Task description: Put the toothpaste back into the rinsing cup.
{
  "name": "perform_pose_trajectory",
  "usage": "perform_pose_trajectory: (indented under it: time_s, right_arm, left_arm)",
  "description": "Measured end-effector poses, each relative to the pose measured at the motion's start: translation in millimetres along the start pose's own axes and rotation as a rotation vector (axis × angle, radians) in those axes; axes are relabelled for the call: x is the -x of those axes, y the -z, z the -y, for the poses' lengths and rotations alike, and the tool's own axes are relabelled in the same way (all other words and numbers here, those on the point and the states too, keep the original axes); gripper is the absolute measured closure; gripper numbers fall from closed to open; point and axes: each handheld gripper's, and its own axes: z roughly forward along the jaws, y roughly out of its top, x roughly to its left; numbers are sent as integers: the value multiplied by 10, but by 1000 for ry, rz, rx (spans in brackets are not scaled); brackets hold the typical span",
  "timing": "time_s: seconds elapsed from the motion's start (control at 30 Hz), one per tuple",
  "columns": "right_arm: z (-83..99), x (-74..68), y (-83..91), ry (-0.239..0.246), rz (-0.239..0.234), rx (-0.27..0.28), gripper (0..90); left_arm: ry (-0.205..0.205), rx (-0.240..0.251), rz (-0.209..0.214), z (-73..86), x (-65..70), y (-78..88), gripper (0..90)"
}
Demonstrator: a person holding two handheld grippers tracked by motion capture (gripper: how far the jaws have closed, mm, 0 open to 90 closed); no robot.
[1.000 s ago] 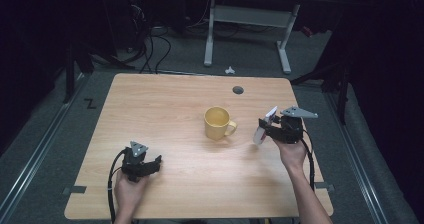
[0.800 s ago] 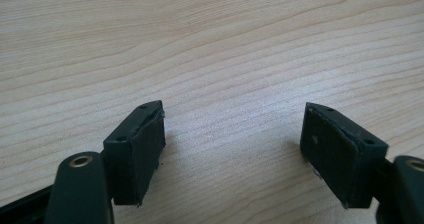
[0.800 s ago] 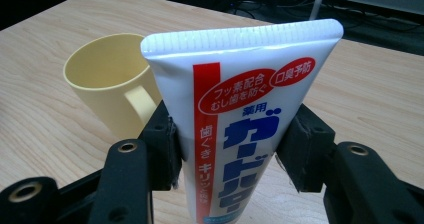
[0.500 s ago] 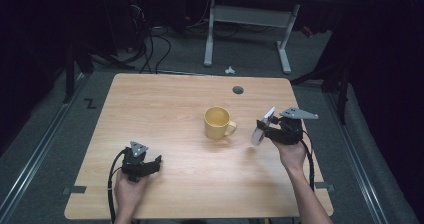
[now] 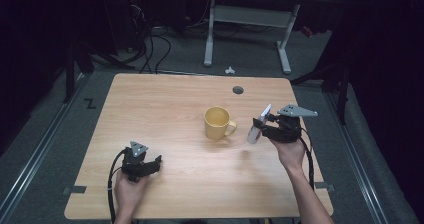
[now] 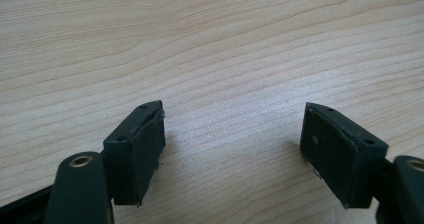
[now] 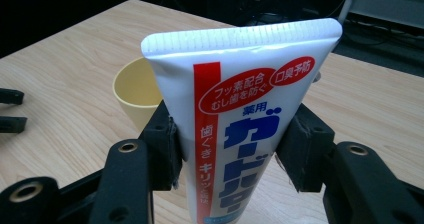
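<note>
A white toothpaste tube (image 7: 235,129) with red and blue print stands crimped end up between the jaws of my right gripper (image 7: 227,144), which is shut on it. From above, the tube (image 5: 255,129) hangs over the table just right of a yellow mug (image 5: 217,123), held by that right gripper (image 5: 265,126). The mug (image 7: 134,90) sits behind the tube, a little to its left. My left gripper (image 5: 152,163) rests low at the table's front left, open, with bare wood between its fingers (image 6: 145,144).
The wooden table (image 5: 165,104) has a round grey cable hole (image 5: 238,90) near its far edge. A white desk frame (image 5: 245,19) and cables on the floor lie beyond the table. Dark floor surrounds the table.
My right gripper with the tube has dipped slightly and edged toward the mug. The left gripper has stayed still.
</note>
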Motion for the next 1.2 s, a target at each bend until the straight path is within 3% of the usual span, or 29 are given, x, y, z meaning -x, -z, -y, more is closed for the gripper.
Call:
perform_pose_trajectory:
  time_s: [0.43, 1.2]
  right_arm:
    - [-131, -37, 20, -3, -17, 16, 490]
    - [-327, -144, 7, 36, -46, 28, 490]
  left_arm:
    - [1, 0, 3, 0, -3, 1, 262]
    - [4, 2, 4, 1, -6, 2, 262]
